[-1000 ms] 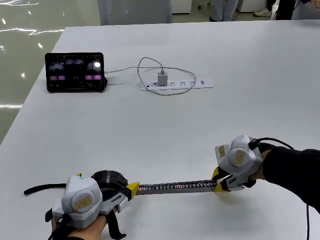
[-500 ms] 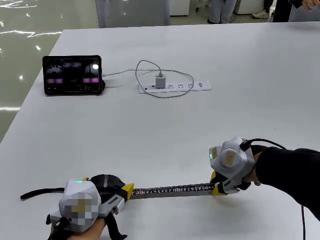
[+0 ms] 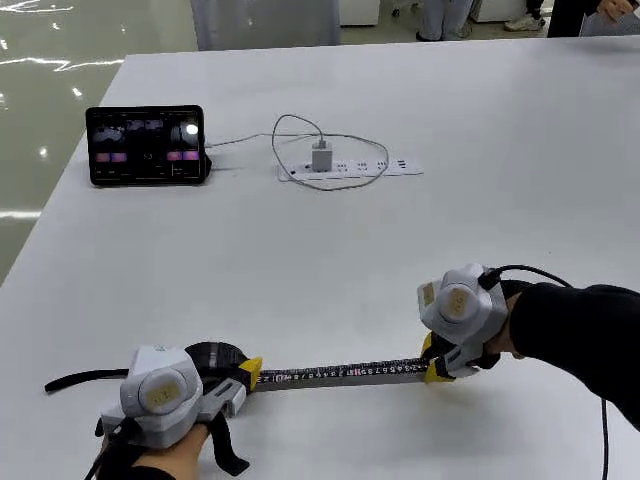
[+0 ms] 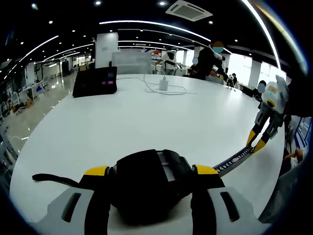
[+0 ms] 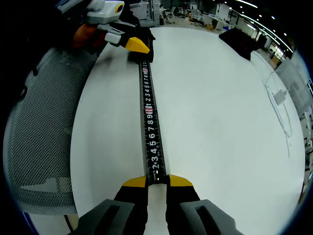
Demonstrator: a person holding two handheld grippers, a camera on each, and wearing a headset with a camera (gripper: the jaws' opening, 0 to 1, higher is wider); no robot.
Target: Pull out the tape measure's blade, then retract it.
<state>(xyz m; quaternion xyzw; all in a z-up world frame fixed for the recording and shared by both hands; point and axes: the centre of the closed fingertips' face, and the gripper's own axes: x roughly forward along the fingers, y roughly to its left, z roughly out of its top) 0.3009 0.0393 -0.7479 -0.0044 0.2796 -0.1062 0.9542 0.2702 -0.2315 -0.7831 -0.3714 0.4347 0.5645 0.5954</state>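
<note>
Head view: tape measure (image 3: 222, 355) on tabletop (image 3: 400, 230), left gripper (image 3: 203, 366) jaws clamped round case. Right gripper (image 3: 436, 370) jaws pinch blade (image 3: 340, 374) tip. Blade pulled out partway; letting it slide back in not done yet.

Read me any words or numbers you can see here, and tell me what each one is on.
"2 3 4 5 6 7 8 9": on the dark tape blade, just ahead of the right gripper; digits farther along are too small.
Screen of the black tablet: blurred, unreadable.
Marks on the white power strip: too small to read.
</note>
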